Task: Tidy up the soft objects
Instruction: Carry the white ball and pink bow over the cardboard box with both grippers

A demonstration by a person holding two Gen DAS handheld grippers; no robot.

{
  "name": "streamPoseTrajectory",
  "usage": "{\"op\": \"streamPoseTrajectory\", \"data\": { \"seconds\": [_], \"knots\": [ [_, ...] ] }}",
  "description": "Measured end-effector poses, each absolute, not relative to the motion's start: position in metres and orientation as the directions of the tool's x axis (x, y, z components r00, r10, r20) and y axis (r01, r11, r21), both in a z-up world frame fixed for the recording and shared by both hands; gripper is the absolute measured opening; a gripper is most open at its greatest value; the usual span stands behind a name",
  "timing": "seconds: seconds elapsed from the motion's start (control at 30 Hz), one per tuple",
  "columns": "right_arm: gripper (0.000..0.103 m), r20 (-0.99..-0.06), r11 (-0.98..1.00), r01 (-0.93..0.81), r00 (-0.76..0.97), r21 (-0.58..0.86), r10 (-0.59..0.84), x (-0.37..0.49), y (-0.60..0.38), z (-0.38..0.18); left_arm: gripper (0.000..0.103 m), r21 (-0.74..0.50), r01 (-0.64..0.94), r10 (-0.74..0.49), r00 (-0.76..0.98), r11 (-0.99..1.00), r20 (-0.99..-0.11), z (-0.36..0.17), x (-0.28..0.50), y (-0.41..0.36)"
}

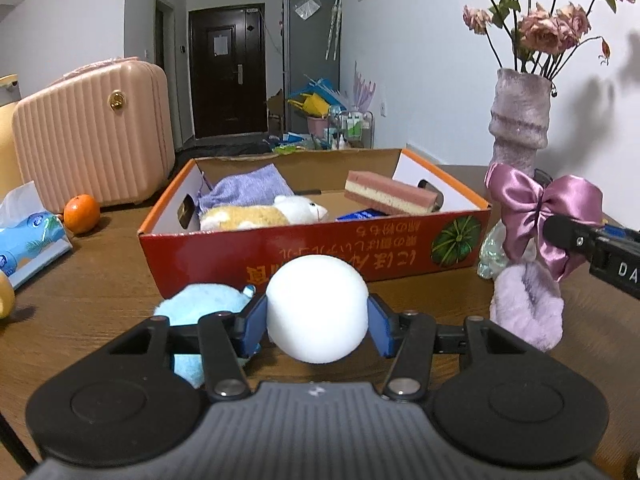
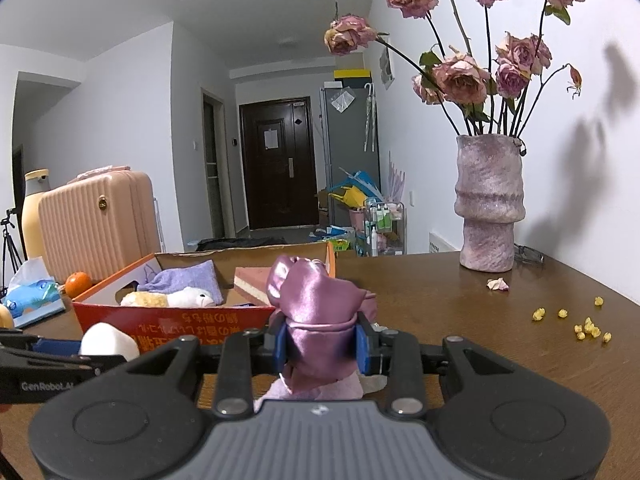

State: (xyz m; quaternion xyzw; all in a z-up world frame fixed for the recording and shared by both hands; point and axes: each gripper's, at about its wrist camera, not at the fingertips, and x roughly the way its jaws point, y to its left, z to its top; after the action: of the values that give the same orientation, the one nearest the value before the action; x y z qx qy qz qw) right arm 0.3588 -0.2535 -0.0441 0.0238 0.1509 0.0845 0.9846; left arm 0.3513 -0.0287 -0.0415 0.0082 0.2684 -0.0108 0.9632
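My left gripper (image 1: pixel 318 322) is shut on a white foam ball (image 1: pixel 316 304), its blue pads pressing both sides, just in front of the red cardboard box (image 1: pixel 312 248). A light blue plush (image 1: pixel 204 304) lies under its left finger. The box holds a purple cloth (image 1: pixel 248 188), a yellow-and-white plush (image 1: pixel 264 214) and a pink layered sponge (image 1: pixel 388 196). My right gripper (image 2: pixel 323 344) is shut on a purple satin bow (image 2: pixel 316 300), held right of the box (image 2: pixel 172 320) above a lilac fluffy piece (image 1: pixel 528 308). The ball (image 2: pixel 106 342) shows at the right wrist view's left.
A pink-grey vase (image 2: pixel 490 204) of dried roses stands at the back right of the wooden table. A pink suitcase (image 1: pixel 92 132), an orange (image 1: pixel 82 208) and a tissue pack (image 1: pixel 28 236) sit left of the box. Yellow crumbs (image 2: pixel 584 326) and a petal (image 2: pixel 498 284) lie at right.
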Motion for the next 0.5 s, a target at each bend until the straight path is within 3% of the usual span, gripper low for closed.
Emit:
{"op": "streamPoseTrajectory", "data": {
  "seconds": [0.5],
  "knots": [
    [0.032, -0.246, 0.979, -0.176, 0.949, 0.098, 0.195, 0.358, -0.232, -0.036, 0.054, -0.020, -0.004, -0.005, 0.894, 1.000, -0.448, -0.018, 0.344, -0.015]
  ]
}}
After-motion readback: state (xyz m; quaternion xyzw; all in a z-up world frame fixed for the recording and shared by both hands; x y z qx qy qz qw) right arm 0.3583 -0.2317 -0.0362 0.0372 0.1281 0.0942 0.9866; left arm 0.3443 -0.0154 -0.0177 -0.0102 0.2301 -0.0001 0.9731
